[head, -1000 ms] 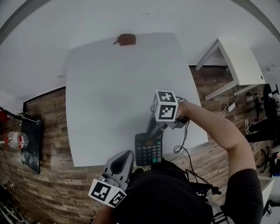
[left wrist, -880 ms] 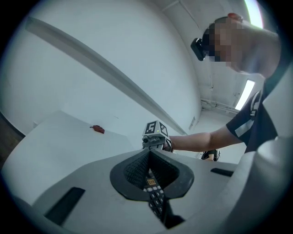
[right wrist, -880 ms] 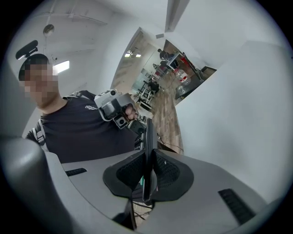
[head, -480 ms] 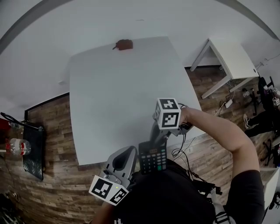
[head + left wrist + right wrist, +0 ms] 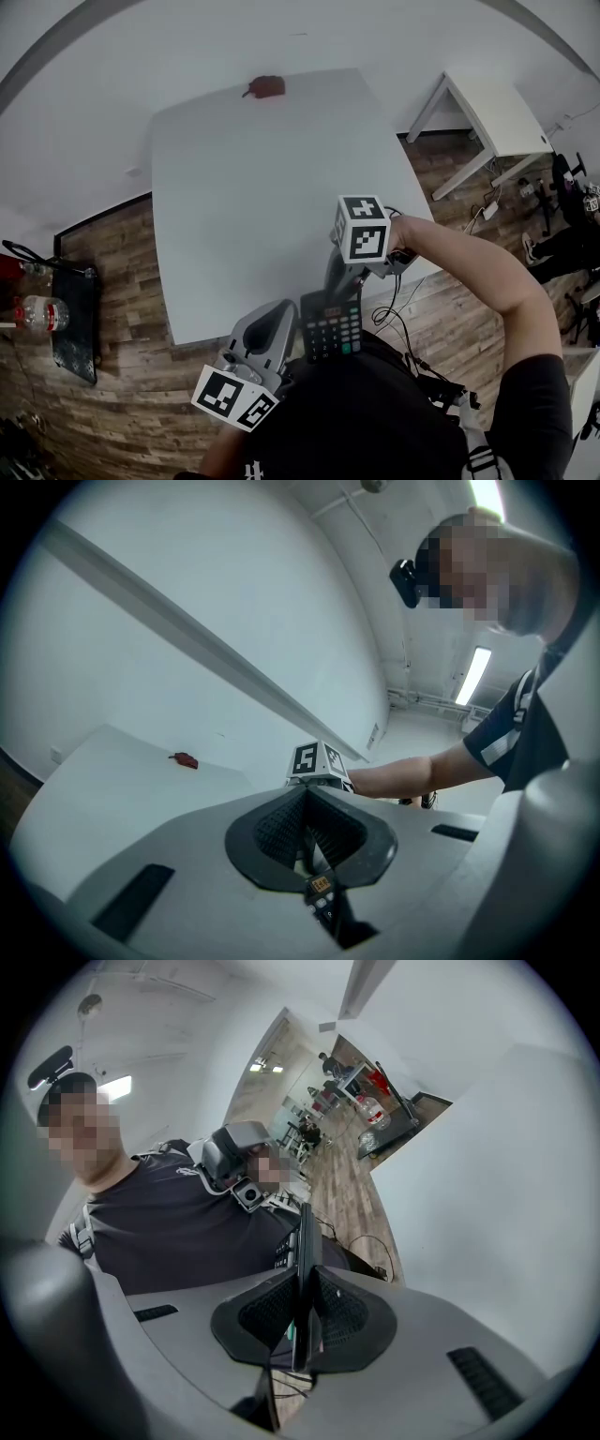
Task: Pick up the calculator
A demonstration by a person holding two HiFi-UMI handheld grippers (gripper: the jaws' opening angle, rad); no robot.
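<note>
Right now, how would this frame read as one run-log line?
right hand-held gripper: shut on calculator | calculator: held off table | left hand-held gripper: shut, empty

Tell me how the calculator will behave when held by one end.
The calculator is probably stiff: it sticks out straight from the right hand-held gripper, pinched at one end. It is likely light, since that end grip carries it. The thin, smooth casing might pivot or slip.

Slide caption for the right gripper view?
Right gripper shut on the calculator, held edge-on between its jaws, with the person's dark shirt behind.
</note>
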